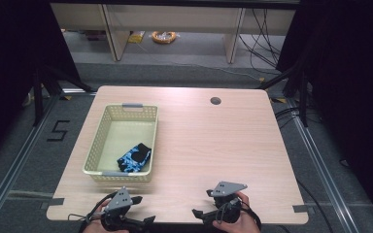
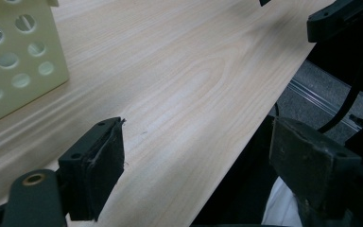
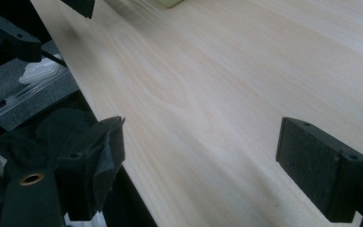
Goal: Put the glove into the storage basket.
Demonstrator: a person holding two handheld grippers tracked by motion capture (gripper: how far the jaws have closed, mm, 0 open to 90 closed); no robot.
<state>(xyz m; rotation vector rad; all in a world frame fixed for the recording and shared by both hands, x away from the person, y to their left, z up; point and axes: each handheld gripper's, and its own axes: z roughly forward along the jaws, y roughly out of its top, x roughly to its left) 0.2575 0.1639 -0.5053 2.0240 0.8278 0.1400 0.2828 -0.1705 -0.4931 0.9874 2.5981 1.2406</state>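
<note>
Sock: a blue-and-black patterned sock (image 1: 134, 158) lay bunched in the near right corner of the basket, apart from both grippers.
Basket: the pale yellow perforated basket (image 1: 98, 141) stood on the left half of the table; its near corner (image 2: 14, 66) showed just beyond the left gripper.
Left gripper: the left gripper (image 1: 138, 212) rested at the table's near edge, just in front of the basket, jaws spread wide with nothing between them (image 2: 194, 161).
Right gripper: the right gripper (image 1: 200, 208) sat at the near edge, right of centre, jaws also wide apart and empty (image 3: 201, 156).
Table: the light wood table (image 1: 213, 145) carried nothing but the basket.
Step in hand: judged as a rest pose, with the sock lying in the basket and neither tool engaged.
Next move: if the sock was to be handled, the left gripper was nearer; it would need to rise over the basket's near wall, descend into the corner and close on the fabric's raised fold without catching the rim.
</note>
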